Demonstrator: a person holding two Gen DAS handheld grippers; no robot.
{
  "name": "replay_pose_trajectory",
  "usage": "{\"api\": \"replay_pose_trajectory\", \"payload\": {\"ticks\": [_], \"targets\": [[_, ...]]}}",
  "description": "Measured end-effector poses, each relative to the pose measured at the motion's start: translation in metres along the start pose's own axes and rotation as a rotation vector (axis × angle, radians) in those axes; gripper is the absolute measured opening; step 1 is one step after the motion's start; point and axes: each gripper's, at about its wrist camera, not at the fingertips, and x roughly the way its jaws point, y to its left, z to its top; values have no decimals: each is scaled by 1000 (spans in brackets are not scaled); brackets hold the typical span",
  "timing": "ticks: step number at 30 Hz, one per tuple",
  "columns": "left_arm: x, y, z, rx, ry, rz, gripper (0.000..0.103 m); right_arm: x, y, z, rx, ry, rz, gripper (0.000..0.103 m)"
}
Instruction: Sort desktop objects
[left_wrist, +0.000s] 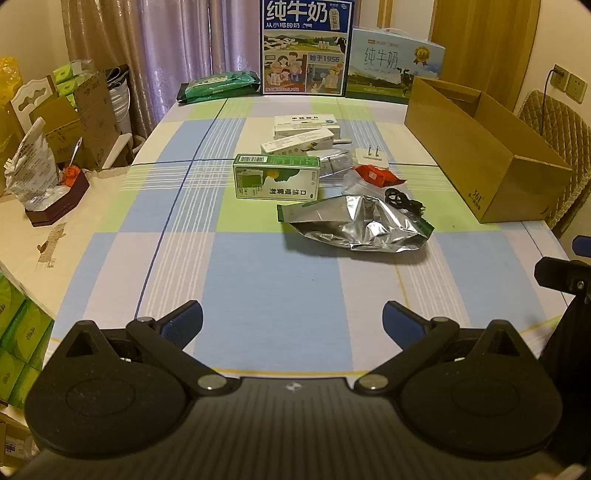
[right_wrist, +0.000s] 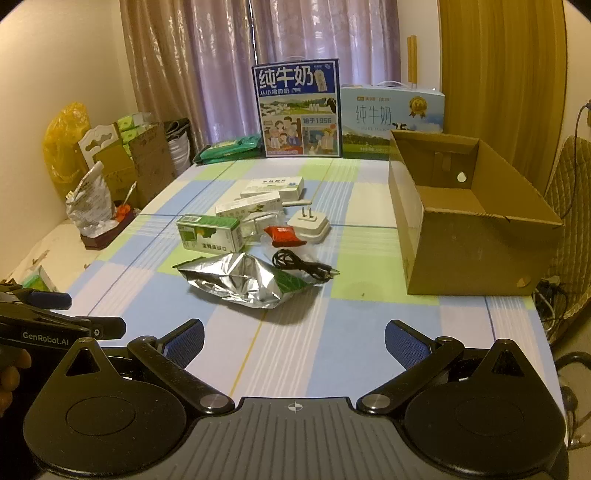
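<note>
Left wrist view: the left gripper (left_wrist: 292, 325) is hovering wide apart and empty, with the green box (left_wrist: 276, 176) and foil pouch (left_wrist: 364, 223) lying ahead on the checked tablecloth (left_wrist: 258, 280). Right wrist view: the right gripper (right_wrist: 294, 341) is likewise gaping, empty, while the cardboard box (right_wrist: 469, 236) is standing right of the clutter.

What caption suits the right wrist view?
Open right tool faces a foil pouch, black cable and open cardboard box.

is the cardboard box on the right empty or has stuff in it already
Empty as far as it shows: the right wrist view looks into the open-topped cardboard box and sees only bare inner walls and floor. The near corner behind its front wall is hidden.
</note>
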Motion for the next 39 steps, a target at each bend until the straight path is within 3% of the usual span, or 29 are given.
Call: {"api": "replay_pose_trajectory", "payload": {"ticks": [23,39], "targets": [[0,-2,2,-4,3,-12,102,2,-3,-1,6,11,-23,101],[0,-6,2,31,2,-40,102,-1,4,3,-24,-52,44,101]]}}
